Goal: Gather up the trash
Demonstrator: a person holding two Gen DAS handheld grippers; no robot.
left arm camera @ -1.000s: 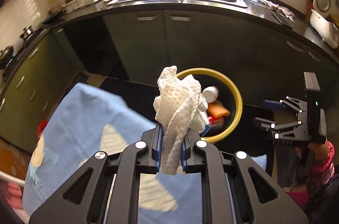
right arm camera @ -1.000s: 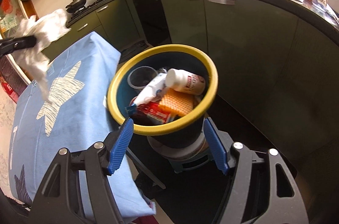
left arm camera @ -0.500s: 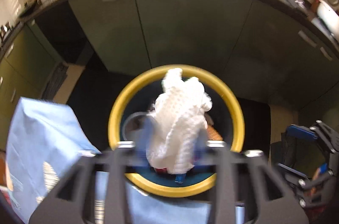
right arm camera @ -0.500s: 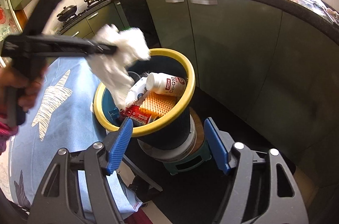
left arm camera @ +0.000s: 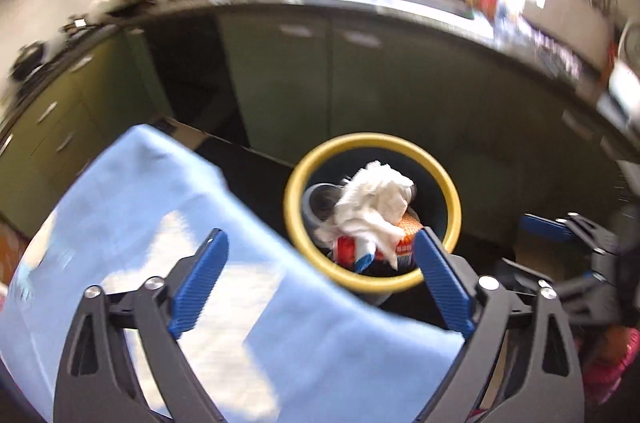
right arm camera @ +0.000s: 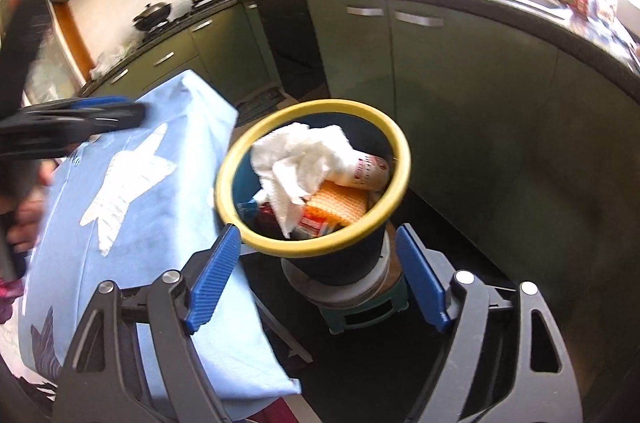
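A crumpled white paper towel (left arm camera: 372, 207) (right arm camera: 296, 163) lies loose on top of the trash in the dark bin with a yellow rim (left arm camera: 291, 211) (right arm camera: 403, 167). Under it show a white bottle (right arm camera: 370, 171), an orange sponge (right arm camera: 340, 203) and a red packet (left arm camera: 346, 249). My left gripper (left arm camera: 320, 263) (right arm camera: 120, 115) hangs over the blue cloth just left of the bin, its jaws opening with nothing between them. My right gripper (right arm camera: 320, 263) (left arm camera: 528, 247) hovers in front of the bin, jaws also opening, pads clear of the bin.
A light blue cloth with a white star (left arm camera: 160, 215) (right arm camera: 140, 183) covers the table left of the bin. The bin stands on a low green stool (right arm camera: 360, 307). Green cabinets (right arm camera: 460, 83) and a dark counter curve behind. A hand (right arm camera: 24, 215) holds the left gripper.
The left gripper carried the paper towel over the bin, opened and dropped it in, then drew back toward the cloth. The right gripper's jaws have spread a little wider.
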